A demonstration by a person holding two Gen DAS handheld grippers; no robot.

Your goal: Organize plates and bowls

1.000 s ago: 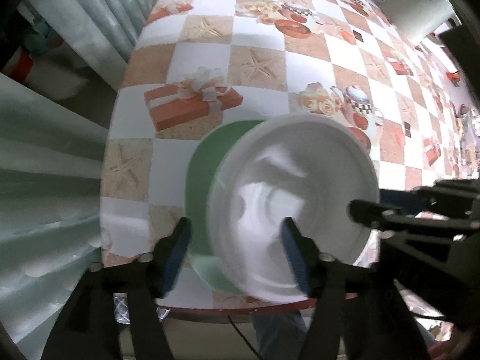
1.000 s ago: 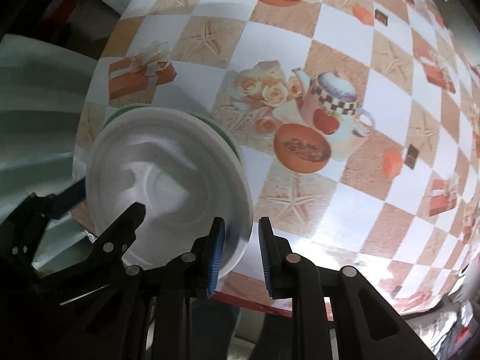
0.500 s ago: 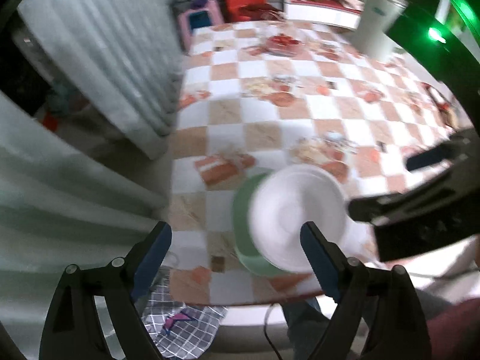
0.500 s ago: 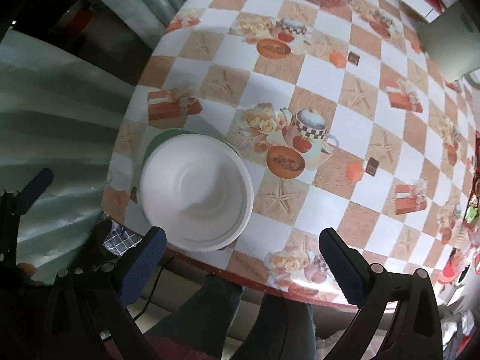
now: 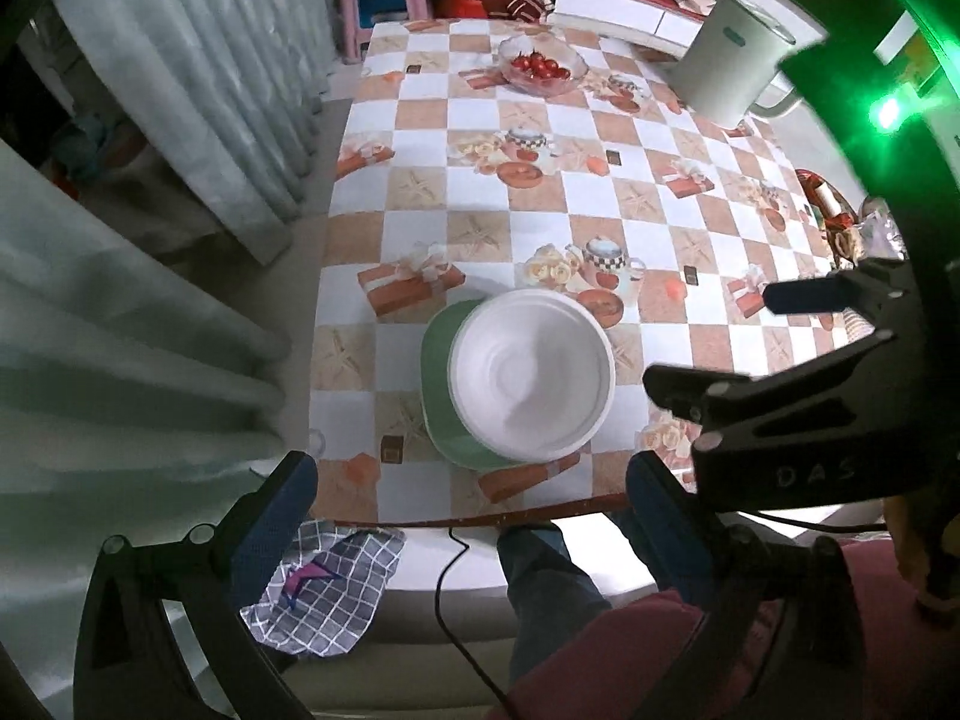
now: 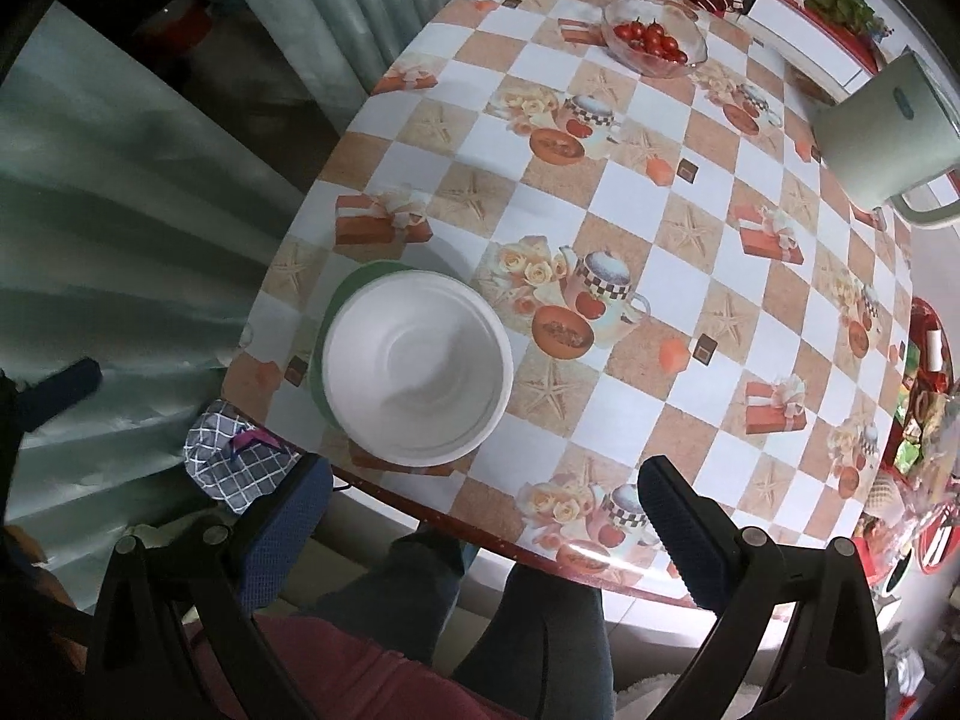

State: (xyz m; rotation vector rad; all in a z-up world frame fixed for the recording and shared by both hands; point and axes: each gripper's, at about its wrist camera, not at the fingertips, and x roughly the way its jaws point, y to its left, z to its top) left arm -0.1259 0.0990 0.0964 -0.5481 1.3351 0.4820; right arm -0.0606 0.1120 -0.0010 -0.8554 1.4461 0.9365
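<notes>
The white bowl (image 5: pixel 533 375) sits on the green plate (image 5: pixel 437 372), a little off its centre, so the green shows only on one side. Both stand near the edge of the table (image 5: pixel 600 210), on the checked cloth, just beside a printed gift box and a printed teapot. The left gripper (image 5: pixel 471 510) hangs above them and points down; its jaws have just been opening, they stand wide apart and nothing is between them. The right gripper (image 6: pixel 486 516) is released too, with its jaws spread wide and empty, also above the table edge. In the left view the right gripper shows at the side as a black frame. Neither gripper touches the bowl or the plate. At the far end of the table stands a glass bowl (image 6: pixel 655 45) with red tomatoes, and near it a white kettle (image 6: pixel 885 141). Under the table edge I see the person's legs (image 6: pixel 420 588) and a checked cloth (image 5: pixel 324 588) on the floor.
</notes>
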